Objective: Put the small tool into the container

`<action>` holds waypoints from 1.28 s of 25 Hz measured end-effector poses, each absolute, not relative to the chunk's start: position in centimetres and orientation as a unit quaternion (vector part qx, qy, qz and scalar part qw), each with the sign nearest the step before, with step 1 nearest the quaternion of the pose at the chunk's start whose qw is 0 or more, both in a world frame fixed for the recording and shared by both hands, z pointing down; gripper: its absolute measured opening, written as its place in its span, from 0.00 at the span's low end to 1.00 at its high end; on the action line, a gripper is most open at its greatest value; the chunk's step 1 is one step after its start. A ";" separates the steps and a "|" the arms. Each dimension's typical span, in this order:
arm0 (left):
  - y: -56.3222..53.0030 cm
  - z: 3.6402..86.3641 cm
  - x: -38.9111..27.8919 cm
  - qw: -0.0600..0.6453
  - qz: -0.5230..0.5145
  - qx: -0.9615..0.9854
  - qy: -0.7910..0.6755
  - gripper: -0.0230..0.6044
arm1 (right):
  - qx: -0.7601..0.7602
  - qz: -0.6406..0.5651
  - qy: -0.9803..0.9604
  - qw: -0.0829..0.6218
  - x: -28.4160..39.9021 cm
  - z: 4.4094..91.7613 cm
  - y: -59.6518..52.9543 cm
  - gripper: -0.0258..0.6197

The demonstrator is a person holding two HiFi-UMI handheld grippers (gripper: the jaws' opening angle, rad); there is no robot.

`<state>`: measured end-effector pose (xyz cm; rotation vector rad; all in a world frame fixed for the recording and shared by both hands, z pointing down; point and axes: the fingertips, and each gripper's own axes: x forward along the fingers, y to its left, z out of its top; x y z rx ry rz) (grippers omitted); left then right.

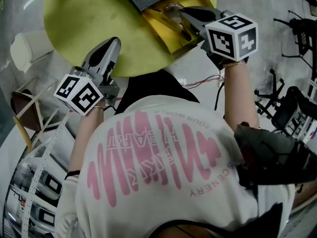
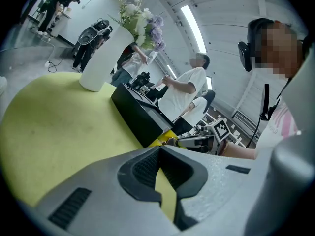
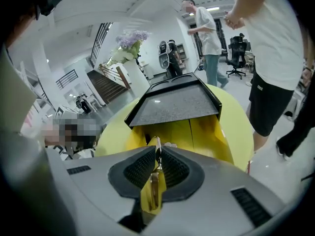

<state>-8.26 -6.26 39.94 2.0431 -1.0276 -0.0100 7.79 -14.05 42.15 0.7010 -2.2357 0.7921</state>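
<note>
Yellow-green table [image 1: 84, 29]: open container [image 3: 206, 132] directly ahead of right gripper [image 3: 157, 154], jaws clamped on the small tool [image 3: 155, 183]. Left gripper [image 2: 159, 156] closed, empty. Risk: early release could drop the tool short.

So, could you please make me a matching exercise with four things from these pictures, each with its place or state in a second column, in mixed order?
Things:
1. grey left tool
2. small thin metal piece
3. tall white vase
4. open yellow box

Place or state:
A. stands on the round yellow-green table
B. lies under the tips of the right tool
C. shut, with nothing in it
D. pinched in the right tool

Pairs: 1-C, 2-D, 3-A, 4-B.
</note>
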 end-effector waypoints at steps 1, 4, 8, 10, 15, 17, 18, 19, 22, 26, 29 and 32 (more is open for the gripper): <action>-6.3 39.9 -8.2 0.415 -0.003 0.813 -0.409 0.05 | 0.269 0.303 -0.853 0.328 7.9 42.2 -14.1 0.10; -6.3 40.0 -8.3 0.415 -0.004 0.812 -0.411 0.05 | 0.271 0.303 -0.852 0.330 8.0 42.3 -14.2 0.10; -6.0 40.1 -8.9 0.416 -0.008 0.811 -0.412 0.05 | 0.274 0.301 -0.851 0.332 7.4 42.6 -14.0 0.10; -6.0 40.1 -8.9 0.416 -0.009 0.811 -0.412 0.05 | 0.275 0.300 -0.850 0.333 7.4 42.6 -14.0 0.10; -6.0 40.2 -8.8 0.415 -0.006 0.812 -0.412 0.05 | 0.281 0.296 -0.849 0.336 7.7 42.7 -14.3 0.11; -6.0 40.1 -8.9 0.415 -0.006 0.811 -0.413 0.05 | 0.284 0.294 -0.848 0.338 7.7 42.7 -14.3 0.11; -5.9 40.1 -9.0 0.414 -0.007 0.811 -0.413 0.05 | 0.285 0.293 -0.847 0.339 7.7 42.7 -14.3 0.11; -5.9 40.1 -9.1 0.414 -0.007 0.810 -0.414 0.05 | 0.286 0.292 -0.847 0.340 7.7 42.7 -14.3 0.11; -5.8 40.2 -9.1 0.414 -0.009 0.810 -0.415 0.05 | 0.289 0.290 -0.846 0.341 7.8 42.8 -14.4 0.11; -5.8 40.4 -9.0 0.416 -0.007 0.810 -0.414 0.05 | 0.290 0.290 -0.846 0.342 7.7 43.0 -14.4 0.11; -5.8 40.2 -8.9 0.415 -0.008 0.810 -0.414 0.05 | 0.292 0.288 -0.846 0.342 7.8 42.8 -14.4 0.11; -5.8 40.1 -9.0 0.415 -0.010 0.809 -0.416 0.05 | 0.296 0.284 -0.845 0.344 7.8 42.9 -14.5 0.12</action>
